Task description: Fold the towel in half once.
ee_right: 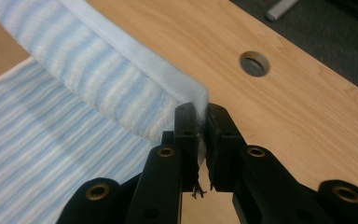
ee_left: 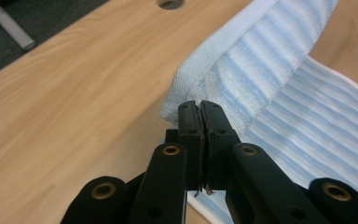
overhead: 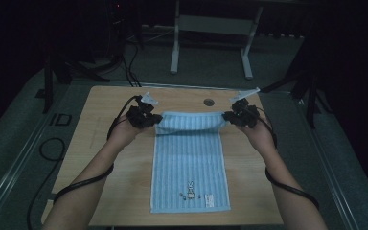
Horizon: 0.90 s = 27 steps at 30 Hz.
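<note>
- Left gripper (overhead: 149,117), held in the left hand (overhead: 124,132) near the table's far left, jaws clamped shut.
- Right gripper (overhead: 230,116), in the right hand (overhead: 258,134) near the far right, jaws clamped too.
- Both forearms reach in from the near edge.

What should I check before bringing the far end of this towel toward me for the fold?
1. Left gripper clamped on its far corner of the towel: ok.
2. Right gripper clamped on the other far corner: ok.
3. Far edge lifted evenly between both hands: ok, it hangs level in the high view.
4. Near end lying flat on the table: ok.
5. Landing area free of clutter: ok.
6. How much cloth sits between the fingers: cannot tell.
</note>
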Tool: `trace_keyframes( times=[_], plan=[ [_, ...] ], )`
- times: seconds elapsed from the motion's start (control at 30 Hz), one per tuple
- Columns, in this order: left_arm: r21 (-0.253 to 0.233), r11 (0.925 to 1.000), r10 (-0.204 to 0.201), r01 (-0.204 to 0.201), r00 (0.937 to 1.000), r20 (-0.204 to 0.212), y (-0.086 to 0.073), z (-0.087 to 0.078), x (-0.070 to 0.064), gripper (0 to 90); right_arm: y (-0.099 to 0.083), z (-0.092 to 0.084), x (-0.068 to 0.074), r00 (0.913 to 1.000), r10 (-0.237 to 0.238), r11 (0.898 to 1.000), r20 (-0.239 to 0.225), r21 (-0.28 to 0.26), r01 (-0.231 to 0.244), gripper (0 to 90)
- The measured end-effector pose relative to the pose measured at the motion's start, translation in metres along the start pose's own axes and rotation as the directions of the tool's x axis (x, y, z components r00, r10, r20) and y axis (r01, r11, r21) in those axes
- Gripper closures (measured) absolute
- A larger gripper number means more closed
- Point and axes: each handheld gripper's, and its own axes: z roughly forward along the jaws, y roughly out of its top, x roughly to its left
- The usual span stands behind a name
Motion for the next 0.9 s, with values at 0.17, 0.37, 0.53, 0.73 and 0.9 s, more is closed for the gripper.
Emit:
trace_keyframes(
  times=[0.17,0.37,0.53,0.73,0.9],
  plan=[
    [0.030,0.9971,0.070,-0.070,0.9975,0.012,-0.020,-0.004,-0.028,88.2,-0.034,-0.011,0.024,0.9985,-0.012,1.000,-0.054,-0.006,0.012,83.6],
    [0.002,0.9927,0.121,-0.121,0.9918,-0.042,-0.039,-0.025,-0.059,87.9,-0.059,-0.030,0.049,0.9955,-0.047,0.998,-0.082,-0.034,0.044,83.2],
    [-0.040,0.9938,0.103,-0.103,0.9946,0.001,-0.061,-0.041,-0.080,87.9,-0.079,-0.054,0.068,0.9910,-0.058,0.994,-0.121,-0.094,0.047,83.2],
    [-0.030,0.9928,0.118,-0.116,0.9919,0.048,-0.089,-0.045,-0.105,87.8,-0.107,-0.068,0.089,0.9865,-0.069,0.994,-0.148,-0.091,0.056,82.9],
    [0.018,0.9936,0.110,-0.112,0.9899,0.090,-0.120,-0.036,-0.127,87.1,-0.134,-0.063,0.106,0.9798,-0.076,0.996,-0.185,-0.059,0.066,82.8]
  ],
)
